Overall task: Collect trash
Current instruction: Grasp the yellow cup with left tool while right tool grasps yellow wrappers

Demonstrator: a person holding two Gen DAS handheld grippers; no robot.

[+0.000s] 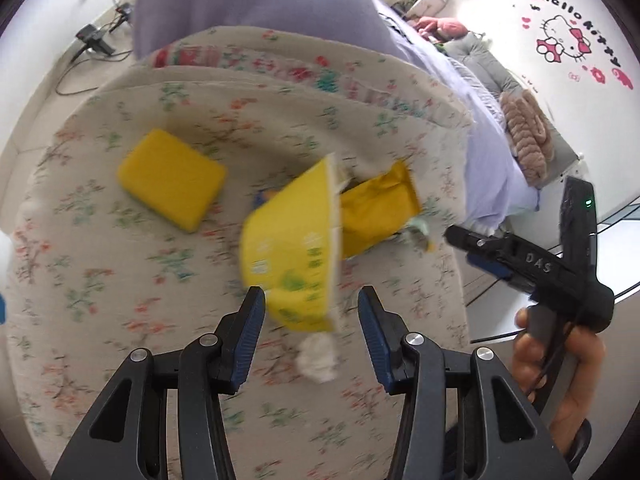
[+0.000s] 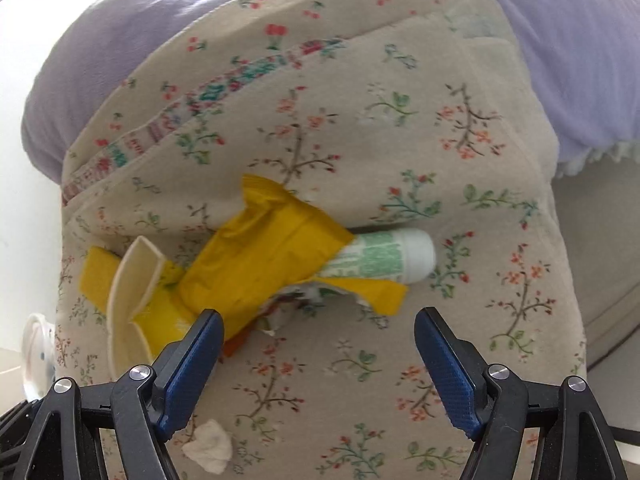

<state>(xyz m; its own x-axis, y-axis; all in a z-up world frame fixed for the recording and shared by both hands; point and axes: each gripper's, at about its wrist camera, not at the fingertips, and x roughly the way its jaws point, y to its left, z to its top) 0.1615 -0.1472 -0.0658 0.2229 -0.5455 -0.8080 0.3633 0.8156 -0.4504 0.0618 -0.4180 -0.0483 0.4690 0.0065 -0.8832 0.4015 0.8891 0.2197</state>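
Both the left gripper [image 1: 311,312] and right gripper [image 2: 319,334] are being held spread, empty. A yellow paper bowl [image 1: 294,248] is lying tipped against a yellow wrapper [image 2: 260,256] and a white tube [image 2: 394,256] mid-blanket [image 2: 400,360]; a crumpled tissue [image 1: 318,358] is lying nearer.

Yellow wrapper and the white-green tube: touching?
Touching. The right wrist view shows the yellow wrapper lying over the near end of the white-green tube, with no gap at the overlap; only the rounded cap end sticks out.
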